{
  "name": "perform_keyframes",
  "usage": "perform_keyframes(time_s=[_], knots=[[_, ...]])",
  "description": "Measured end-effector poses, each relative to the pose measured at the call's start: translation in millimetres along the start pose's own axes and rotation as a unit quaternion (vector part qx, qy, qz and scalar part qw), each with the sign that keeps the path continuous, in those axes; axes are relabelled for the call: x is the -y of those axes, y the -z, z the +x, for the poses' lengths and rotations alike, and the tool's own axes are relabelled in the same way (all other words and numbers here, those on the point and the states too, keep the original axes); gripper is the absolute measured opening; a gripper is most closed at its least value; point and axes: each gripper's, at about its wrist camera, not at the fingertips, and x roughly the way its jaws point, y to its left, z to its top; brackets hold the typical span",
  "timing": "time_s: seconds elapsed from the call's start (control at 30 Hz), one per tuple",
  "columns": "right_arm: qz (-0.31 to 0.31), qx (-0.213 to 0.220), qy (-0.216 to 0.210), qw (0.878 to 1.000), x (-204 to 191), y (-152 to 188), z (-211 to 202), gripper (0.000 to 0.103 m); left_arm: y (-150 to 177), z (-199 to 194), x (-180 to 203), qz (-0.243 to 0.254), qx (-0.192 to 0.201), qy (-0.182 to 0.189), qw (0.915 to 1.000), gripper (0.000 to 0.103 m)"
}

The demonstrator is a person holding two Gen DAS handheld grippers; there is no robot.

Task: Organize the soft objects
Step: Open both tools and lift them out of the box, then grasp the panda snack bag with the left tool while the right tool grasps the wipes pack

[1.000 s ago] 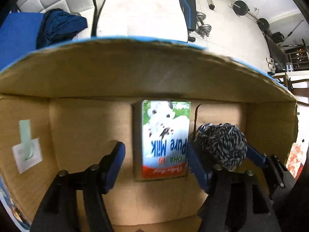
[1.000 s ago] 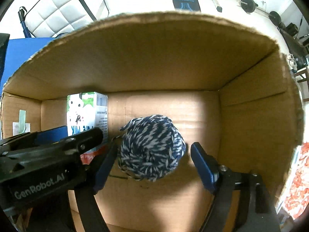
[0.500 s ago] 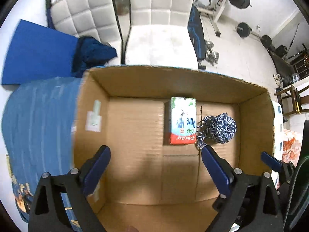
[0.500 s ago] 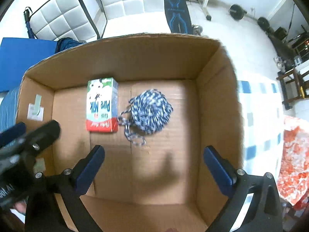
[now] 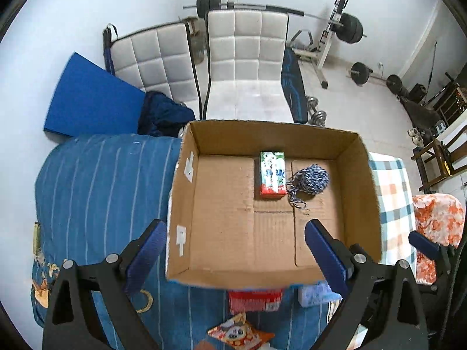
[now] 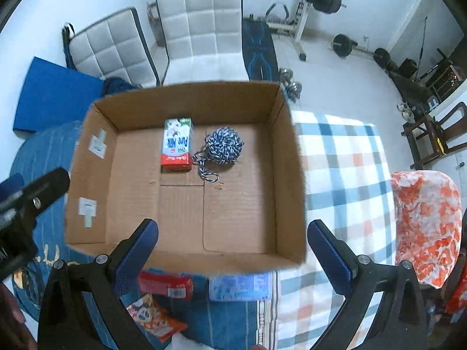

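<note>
The left gripper (image 5: 235, 258) hangs above the near edge of the cardboard box (image 5: 186, 204), its fingers spread wide and holding nothing. The right gripper (image 6: 232, 258) is likewise spread apart and empty, poised over the box's near wall. Well ahead of both, on the box floor toward the far wall, the ball of blue-and-white yarn (image 6: 224, 145) lies just right of a milk carton (image 6: 177, 145) lying flat, a loose strand trailing toward the carton. Below the near wall, a red packet (image 6: 166, 285), a pale blue pack (image 6: 239, 287) and an orange snack bag (image 6: 154, 318) lie on the blue striped cloth (image 5: 102, 180).
</note>
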Motion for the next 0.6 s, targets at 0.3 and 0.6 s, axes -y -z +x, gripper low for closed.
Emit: perform_keyframes(time_s=[0.3, 0.6], knots=[[-0.006, 0.048, 0.002, 0.999, 6, 35, -76, 0.103, 30, -64, 2, 0.01, 0.045, -0.016, 0.9988, 0.097], [-0.002, 0.076, -0.029, 0.997, 11, 56, -127, 0.103, 42, -99, 2, 0.002, 0.063, -0.012, 0.9979, 0.097]])
